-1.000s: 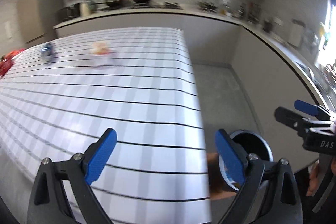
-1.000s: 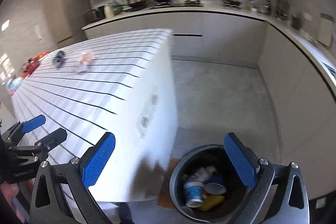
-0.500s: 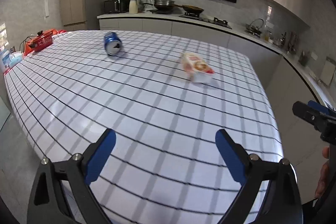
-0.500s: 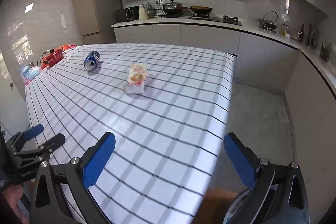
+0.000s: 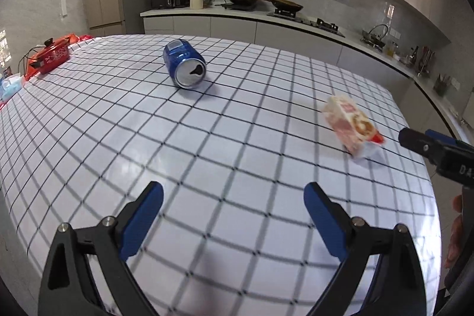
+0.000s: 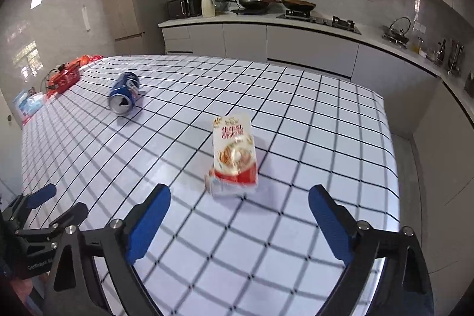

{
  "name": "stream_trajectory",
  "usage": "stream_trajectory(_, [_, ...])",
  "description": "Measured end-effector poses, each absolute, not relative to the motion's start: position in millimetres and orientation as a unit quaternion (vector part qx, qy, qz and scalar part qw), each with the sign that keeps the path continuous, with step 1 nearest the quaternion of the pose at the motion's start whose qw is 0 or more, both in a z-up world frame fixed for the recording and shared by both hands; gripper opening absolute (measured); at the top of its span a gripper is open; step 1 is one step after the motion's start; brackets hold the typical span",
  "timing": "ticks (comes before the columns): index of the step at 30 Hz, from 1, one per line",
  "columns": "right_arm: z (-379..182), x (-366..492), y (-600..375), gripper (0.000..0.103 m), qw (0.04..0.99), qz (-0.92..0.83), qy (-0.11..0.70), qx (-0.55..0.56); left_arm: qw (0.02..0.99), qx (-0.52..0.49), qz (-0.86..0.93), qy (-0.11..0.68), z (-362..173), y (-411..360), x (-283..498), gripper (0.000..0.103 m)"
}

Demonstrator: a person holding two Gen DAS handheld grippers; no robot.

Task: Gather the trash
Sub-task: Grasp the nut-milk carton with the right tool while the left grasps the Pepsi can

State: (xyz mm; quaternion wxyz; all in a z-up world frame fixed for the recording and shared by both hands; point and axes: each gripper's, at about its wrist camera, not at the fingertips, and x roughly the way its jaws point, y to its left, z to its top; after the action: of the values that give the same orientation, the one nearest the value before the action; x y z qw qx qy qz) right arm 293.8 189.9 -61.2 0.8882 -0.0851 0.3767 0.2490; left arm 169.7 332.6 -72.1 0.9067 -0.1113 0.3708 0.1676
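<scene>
A blue drink can [image 5: 185, 66] lies on its side on the checked tablecloth [image 5: 207, 156], its open end toward me; the right wrist view shows the can [image 6: 123, 97] at far left. A white and red milk carton [image 6: 235, 154] lies flat just ahead of my right gripper [image 6: 239, 218], whose jaws are closing with nothing between them. In the left wrist view the carton [image 5: 352, 126] sits to the right. My left gripper [image 5: 234, 212] hangs open over bare cloth, well short of the can. Each gripper's tips show at the other view's edge.
A red pot [image 5: 51, 57] and packets sit at the table's far left corner. The kitchen counter with a stove and pans [image 5: 266, 5] runs behind. The table's right edge [image 6: 391, 156] drops to the floor beside grey cabinets.
Both views swung from the floor bin beside the table to the tabletop. Can and carton have grown nearer. The right jaws stand slightly narrower.
</scene>
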Motion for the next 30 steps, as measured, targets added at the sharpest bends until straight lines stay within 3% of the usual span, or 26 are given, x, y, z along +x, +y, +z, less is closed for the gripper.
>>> stream_trajectory(6, [-84.0,330.6,222.0,0.091,0.88,0.234,0.402,-0.098,0.905,-0.114,0.164,0.375,-75.7,365.1,199.9,0.096])
stream_trajectory(9, [-101.1,347.0,232.1,0.084,0.87,0.227,0.425,-0.103,0.903,-0.117,0.161,0.381,-80.0,375.7,212.3,0.096])
stream_trajectory(10, [-107.7,352.2,234.5,0.08,0.866,0.222,0.435,-0.105,0.903,-0.118,0.16,0.382,-81.8,379.1,216.3,0.096])
stream_trajectory(12, [-115.3,358.9,236.6,0.06,0.861,0.223,0.446,-0.1,0.902,-0.119,0.157,0.385,-83.9,383.6,223.5,0.096])
stream_trajectory(13, [-118.9,362.9,237.9,0.056,0.857,0.225,0.454,-0.094,0.902,-0.118,0.156,0.386,-84.8,386.1,228.1,0.096])
stream_trajectory(30, [-124.0,452.2,333.5,0.054,0.854,0.232,0.459,-0.08,0.899,-0.145,0.173,0.376,-84.3,462.4,316.5,0.096])
